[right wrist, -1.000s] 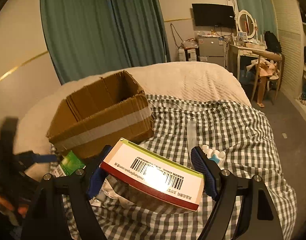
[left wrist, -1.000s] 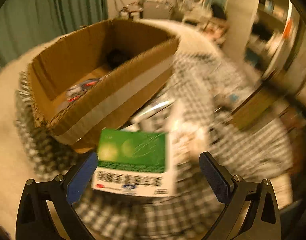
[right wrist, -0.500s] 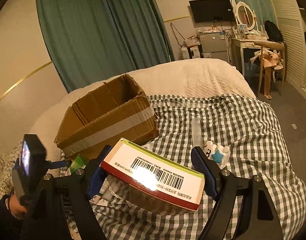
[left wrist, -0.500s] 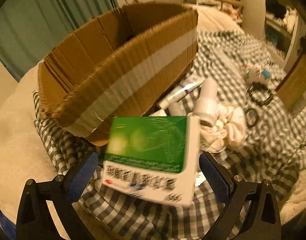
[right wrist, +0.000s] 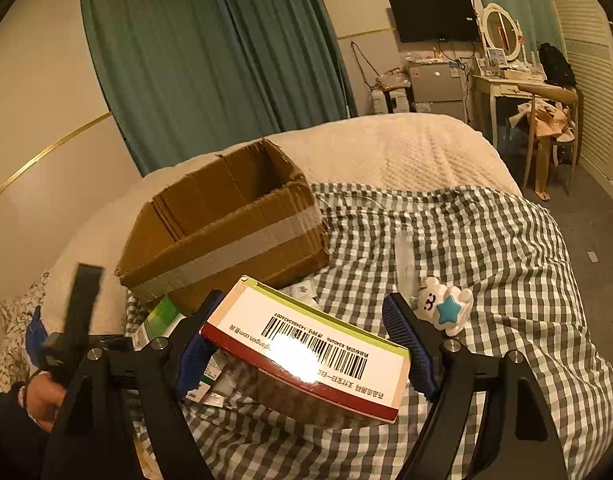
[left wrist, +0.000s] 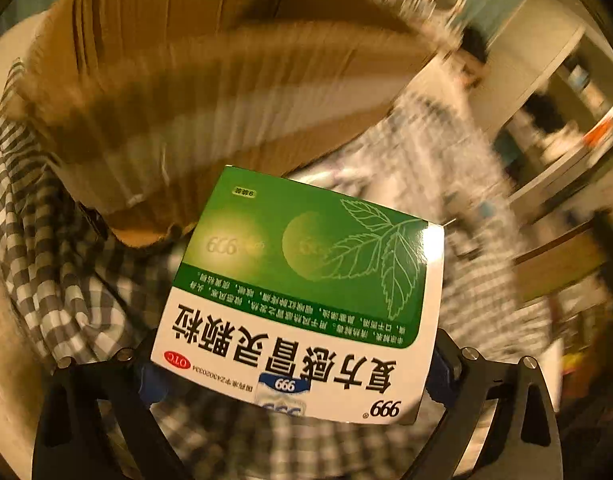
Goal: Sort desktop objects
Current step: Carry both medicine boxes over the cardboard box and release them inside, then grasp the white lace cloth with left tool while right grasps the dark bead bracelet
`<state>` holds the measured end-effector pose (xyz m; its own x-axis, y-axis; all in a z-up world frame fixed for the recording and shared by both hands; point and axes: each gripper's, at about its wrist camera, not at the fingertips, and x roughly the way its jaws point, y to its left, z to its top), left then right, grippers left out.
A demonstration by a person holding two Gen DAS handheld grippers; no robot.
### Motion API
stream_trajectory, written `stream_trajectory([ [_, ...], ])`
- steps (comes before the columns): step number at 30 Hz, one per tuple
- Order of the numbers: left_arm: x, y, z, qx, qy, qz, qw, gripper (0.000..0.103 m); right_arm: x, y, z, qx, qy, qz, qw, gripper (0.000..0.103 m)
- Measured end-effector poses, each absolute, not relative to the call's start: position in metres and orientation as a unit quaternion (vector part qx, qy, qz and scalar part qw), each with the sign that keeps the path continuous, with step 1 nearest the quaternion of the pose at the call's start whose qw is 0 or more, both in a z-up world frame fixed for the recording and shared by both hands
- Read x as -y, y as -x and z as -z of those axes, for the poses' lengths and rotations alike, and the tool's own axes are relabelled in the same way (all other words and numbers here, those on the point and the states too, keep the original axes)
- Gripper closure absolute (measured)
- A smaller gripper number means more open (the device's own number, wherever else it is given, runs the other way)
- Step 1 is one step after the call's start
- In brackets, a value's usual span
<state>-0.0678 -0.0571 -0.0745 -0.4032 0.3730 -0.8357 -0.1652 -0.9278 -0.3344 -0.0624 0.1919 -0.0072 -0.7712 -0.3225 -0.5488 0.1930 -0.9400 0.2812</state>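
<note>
L gripper (left wrist: pixel 292 372): clamped on green/white medicine box (left wrist: pixel 306 288), box sits between both pads, held in air just in front of cardboard box (left wrist: pixel 210 92) wall; background blurred. R gripper (right wrist: pixel 306 340): holds barcode box (right wrist: pixel 310 348); L pad touching, R pad contact unclear. Held above checked cloth (right wrist: pixel 486 240), near side of cardboard box. White toy w/ blue star (right wrist: pixel 444 310) just beside R pad, on cloth.

Bed (right wrist: pixel 406 152) with cream quilt, checked cloth (right wrist: pixel 506 248) spread over it; cardboard box (right wrist: pixel 226 232), plush toy (right wrist: pixel 442 308), clear tube (right wrist: pixel 402 256) lie on the cloth.
</note>
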Motion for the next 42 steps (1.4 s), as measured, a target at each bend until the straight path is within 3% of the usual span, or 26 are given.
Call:
stream_trajectory([
  [6,0.054,0.031,-0.016,0.115,0.382,-0.893,0.206,0.003,-0.173,0.057,-0.046,0.100,-0.244,0.949,0.172,0.024],
  [11,0.075,0.073,-0.069,0.072,0.330,-0.935,0.111,0.003,-0.126,0.107,-0.091,0.054,-0.218,0.959,0.176,0.024],
  [14,0.090,0.107,-0.064,0.053,0.315,-0.944,0.079,0.003,-0.095,0.150,-0.105,0.054,-0.214,0.959,0.178,0.024],
  [18,0.115,0.122,-0.036,0.100,0.313,-0.942,0.067,0.000,-0.068,0.195,-0.102,0.064,-0.210,0.962,0.160,0.022],
  [22,0.121,0.139,-0.016,0.121,0.360,-0.922,0.070,0.000,-0.067,0.206,-0.101,0.085,-0.200,0.967,0.133,0.000],
  [32,0.098,0.100,-0.026,0.072,0.346,-0.933,0.063,0.000,-0.123,0.128,-0.102,0.080,-0.204,0.970,0.102,0.000],
  [42,0.012,0.033,0.012,0.038,0.381,-0.914,0.133,0.000,-0.224,0.050,-0.019,0.094,-0.267,0.959,0.027,0.000],
])
